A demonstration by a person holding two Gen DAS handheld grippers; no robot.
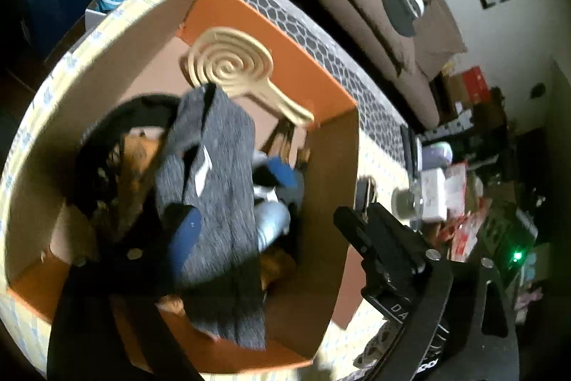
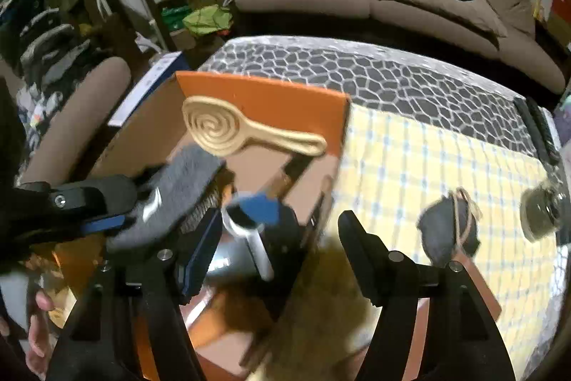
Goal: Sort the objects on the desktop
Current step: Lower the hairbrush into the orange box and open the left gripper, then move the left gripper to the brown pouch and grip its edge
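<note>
Gaping wide, both tools — left tool [image 1: 264,220], right tool [image 2: 278,249] — grip nothing above the box [image 1: 332,145].

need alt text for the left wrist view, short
A grey knitted sock hangs over an open orange cardboard box between the open left gripper fingers. A beige spiral-patterned paddle leans on the box's far wall, above a silver cylinder.

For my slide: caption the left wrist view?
Grey sock drops from open left hand-held gripper into orange box.
</note>
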